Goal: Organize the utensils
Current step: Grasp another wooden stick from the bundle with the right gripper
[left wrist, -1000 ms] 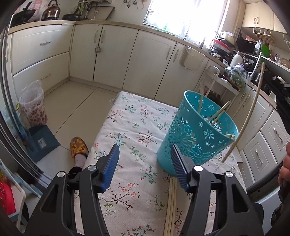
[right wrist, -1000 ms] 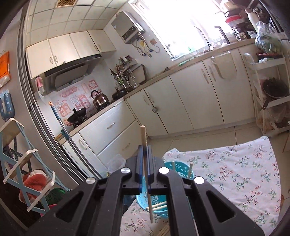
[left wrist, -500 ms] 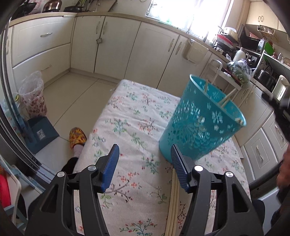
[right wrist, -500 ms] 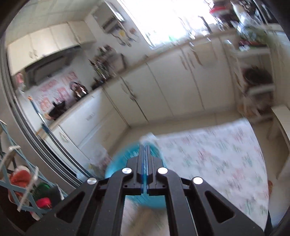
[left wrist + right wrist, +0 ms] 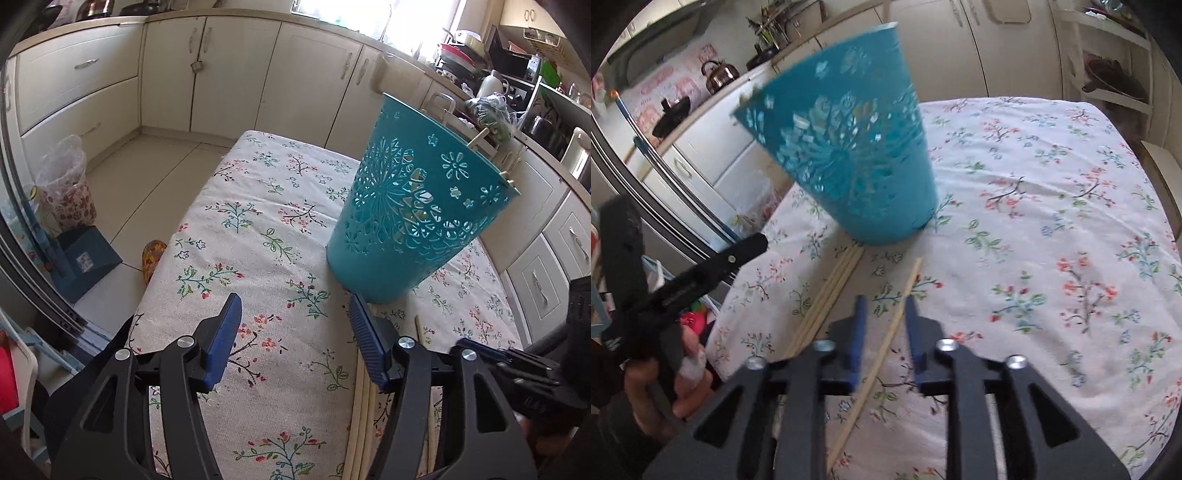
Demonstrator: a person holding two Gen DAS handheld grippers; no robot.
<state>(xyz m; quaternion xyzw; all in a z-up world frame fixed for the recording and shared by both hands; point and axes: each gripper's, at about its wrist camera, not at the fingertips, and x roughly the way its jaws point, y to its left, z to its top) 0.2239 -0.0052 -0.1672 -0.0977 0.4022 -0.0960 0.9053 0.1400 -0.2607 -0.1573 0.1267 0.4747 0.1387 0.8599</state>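
A teal cut-out basket (image 5: 417, 206) (image 5: 849, 158) stands on the floral tablecloth (image 5: 258, 229), with chopstick tips (image 5: 480, 138) poking over its rim. My left gripper (image 5: 294, 314) hovers open in front of the basket, nothing between its fingers. A bundle of wooden chopsticks (image 5: 360, 424) (image 5: 827, 299) lies on the cloth under its right finger. My right gripper (image 5: 885, 302) is low over the cloth, its jaws opening. A single chopstick (image 5: 894, 325) lies flat between them, and the pads do not press on it.
Cream kitchen cabinets (image 5: 236, 74) ring the table. A bagged bin (image 5: 66, 188) and a blue box (image 5: 81, 258) stand on the floor at left. A hand (image 5: 665, 387) holds the left gripper at the table's near corner. The cloth's right half (image 5: 1052, 221) is bare.
My right gripper dropped from above the basket to the cloth and its jaws parted; the chopstick it gripped upright is gone from them. My left gripper sank slightly toward the table.
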